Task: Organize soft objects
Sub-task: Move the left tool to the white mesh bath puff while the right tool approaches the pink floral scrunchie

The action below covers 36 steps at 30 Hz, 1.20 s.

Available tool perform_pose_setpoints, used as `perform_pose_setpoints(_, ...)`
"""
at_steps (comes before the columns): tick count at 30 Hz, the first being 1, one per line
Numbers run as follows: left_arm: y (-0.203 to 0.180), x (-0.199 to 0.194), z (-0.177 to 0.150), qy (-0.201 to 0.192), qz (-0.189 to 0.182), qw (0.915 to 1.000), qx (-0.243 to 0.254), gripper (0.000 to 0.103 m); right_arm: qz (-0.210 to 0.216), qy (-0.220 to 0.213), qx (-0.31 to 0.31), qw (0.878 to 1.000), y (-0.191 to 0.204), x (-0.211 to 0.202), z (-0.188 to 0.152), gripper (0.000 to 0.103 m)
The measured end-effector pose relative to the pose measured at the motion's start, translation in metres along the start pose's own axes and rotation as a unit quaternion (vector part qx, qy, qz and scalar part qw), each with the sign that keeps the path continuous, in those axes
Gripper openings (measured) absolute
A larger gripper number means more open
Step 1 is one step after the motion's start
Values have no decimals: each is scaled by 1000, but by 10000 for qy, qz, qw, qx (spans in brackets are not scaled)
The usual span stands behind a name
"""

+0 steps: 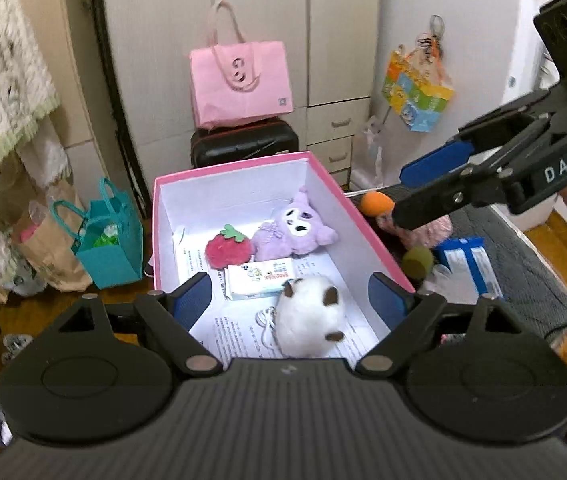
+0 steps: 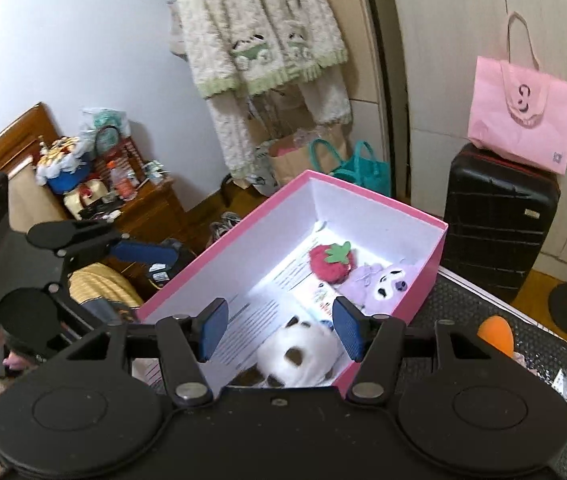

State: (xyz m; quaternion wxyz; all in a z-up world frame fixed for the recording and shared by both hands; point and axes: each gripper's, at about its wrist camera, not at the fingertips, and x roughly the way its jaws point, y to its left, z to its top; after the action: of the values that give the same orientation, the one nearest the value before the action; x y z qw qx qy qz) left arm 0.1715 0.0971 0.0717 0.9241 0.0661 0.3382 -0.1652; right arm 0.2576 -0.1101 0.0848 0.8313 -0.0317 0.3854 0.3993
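The box already holds 3 plush toys; an orange ball and green ball (maybe more) wait outside. The left gripper and right gripper both stand open, empty.

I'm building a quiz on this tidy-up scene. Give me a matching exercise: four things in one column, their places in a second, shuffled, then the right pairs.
Things:
1. strawberry toy
2. orange ball
3. pink bag
4. white plush

Places:
A. on top of the black suitcase
B. inside the pink box, beside the purple plush
C. outside the box, on the dark mat
D. inside the box, at its near end

Pairs: 1-B, 2-C, 3-A, 4-D
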Motion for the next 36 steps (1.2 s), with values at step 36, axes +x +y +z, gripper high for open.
perform_pose_setpoints(36,-142,-14,-40,209,-1185,9885,919,93,-761,-495,500,9946,-15,-129,-180,69)
